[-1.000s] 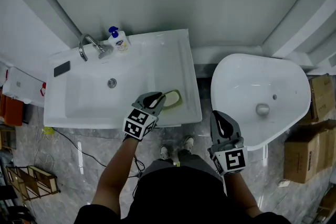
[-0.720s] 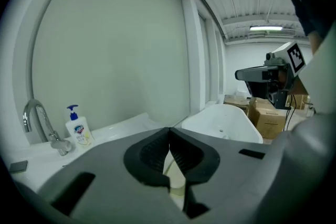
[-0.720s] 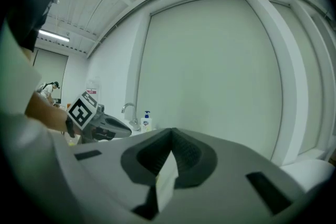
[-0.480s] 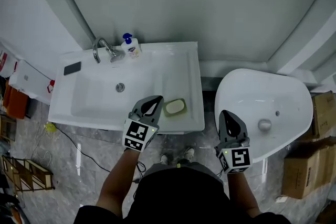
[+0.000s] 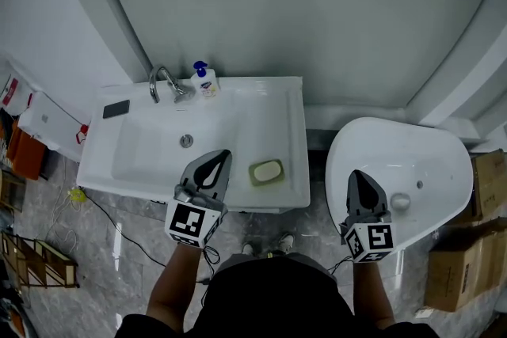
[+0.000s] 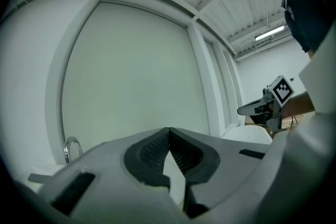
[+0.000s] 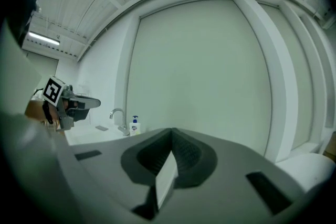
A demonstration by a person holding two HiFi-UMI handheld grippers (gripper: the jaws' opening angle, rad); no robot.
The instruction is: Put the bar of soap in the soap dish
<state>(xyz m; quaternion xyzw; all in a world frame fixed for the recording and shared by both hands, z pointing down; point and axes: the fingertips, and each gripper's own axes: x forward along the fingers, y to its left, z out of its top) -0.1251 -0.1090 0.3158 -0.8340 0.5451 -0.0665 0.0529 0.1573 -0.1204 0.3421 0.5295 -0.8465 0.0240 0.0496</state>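
Observation:
A pale yellow bar of soap [image 5: 268,170] lies in a greenish soap dish [image 5: 254,176] on the right ledge of the white sink unit [image 5: 290,131]. My left gripper [image 5: 223,155] hangs to the left of the dish, apart from it, jaws shut and empty; in its own view the left gripper [image 6: 169,129] faces the wall with its pads together. Over the round white basin [image 5: 428,150], my right gripper [image 5: 357,175] is also shut with nothing in it. The right gripper [image 7: 171,130] shows the same closed tips in its own view.
A chrome tap [image 5: 162,81] and a pump bottle [image 5: 205,81] stand at the sink's back edge, a dark flat object [image 5: 116,108] at its left. Cardboard boxes [image 5: 475,225] sit on the floor at right, a wooden rack [image 5: 40,265] at left.
My left gripper has pulled back from the soap dish, risen and closed its jaws. The soap stays in the dish. The right gripper shifted a little to the right.

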